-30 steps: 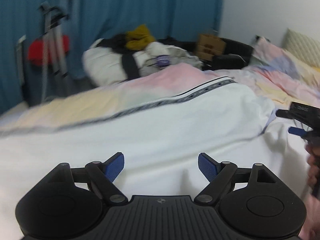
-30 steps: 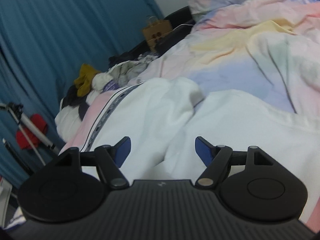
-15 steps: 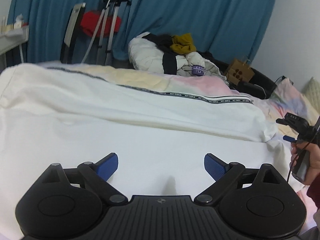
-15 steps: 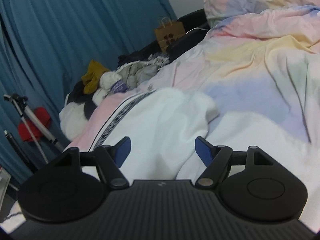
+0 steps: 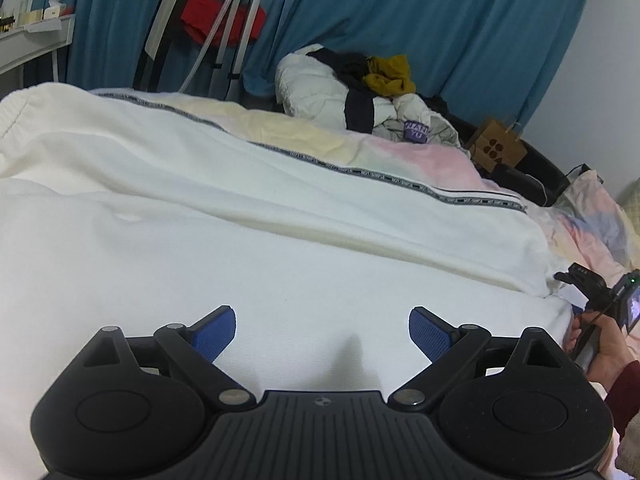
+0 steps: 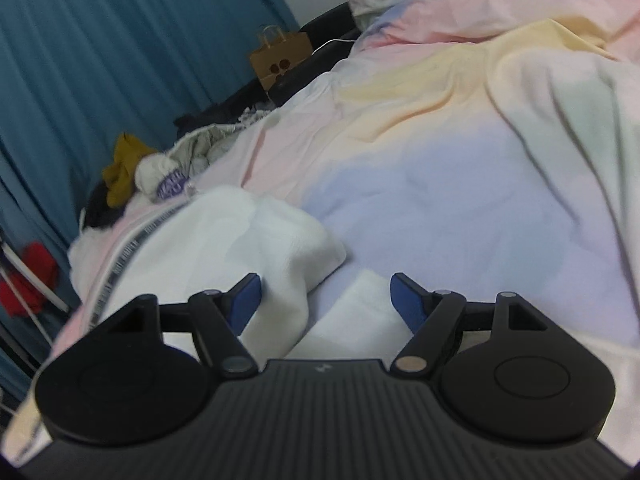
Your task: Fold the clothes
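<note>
A white garment (image 5: 248, 216) with a dark patterned stripe (image 5: 384, 178) lies spread across the bed, its elastic hem at the far left. My left gripper (image 5: 322, 330) hovers open just above its near fold, nothing between the blue pads (image 5: 214, 330). In the right wrist view, the garment's right end (image 6: 256, 240) forms a rounded fold, with a lower white layer (image 6: 356, 312) beneath. My right gripper (image 6: 324, 298) stands open over that end, holding nothing. The other hand-held gripper (image 5: 600, 292) and a hand (image 5: 604, 356) show at the left wrist view's right edge.
A pastel duvet (image 6: 460, 168) covers the bed. A pile of clothes (image 5: 360, 92) with a mustard item sits at the far edge, next to a brown paper bag (image 5: 498, 148). Blue curtains (image 5: 440, 20), a tripod (image 5: 236, 20) and a white shelf (image 5: 32, 40) stand behind.
The left wrist view has swung left and steadied, now showing the garment's hem end. The right gripper has moved rightward, so the garment's end now sits at its left finger.
</note>
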